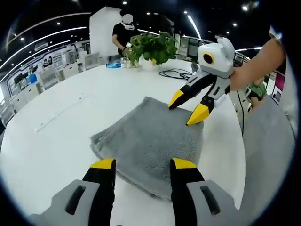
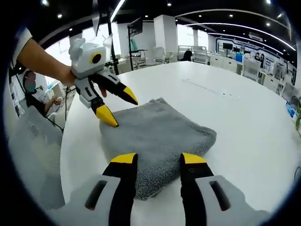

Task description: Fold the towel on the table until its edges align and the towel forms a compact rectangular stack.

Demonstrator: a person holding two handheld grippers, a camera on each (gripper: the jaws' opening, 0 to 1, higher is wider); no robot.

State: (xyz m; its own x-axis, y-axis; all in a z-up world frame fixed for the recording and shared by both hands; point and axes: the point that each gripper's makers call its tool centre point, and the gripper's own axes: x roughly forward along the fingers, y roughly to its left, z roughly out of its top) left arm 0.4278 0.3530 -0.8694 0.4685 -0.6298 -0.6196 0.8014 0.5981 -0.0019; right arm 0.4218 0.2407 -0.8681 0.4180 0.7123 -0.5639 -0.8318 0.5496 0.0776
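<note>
both open grippers hover (seemingly untouching) over folded towel (image 1: 150,141).

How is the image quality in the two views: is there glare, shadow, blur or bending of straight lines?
Left gripper view: sharp on the grey towel; the white table is bright but not washed out; ceiling light strips curve from fisheye distortion. Right gripper view: the towel is also sharp, with only soft shadow under its edge; the table edge bows strongly and far desks look small and soft.
</note>
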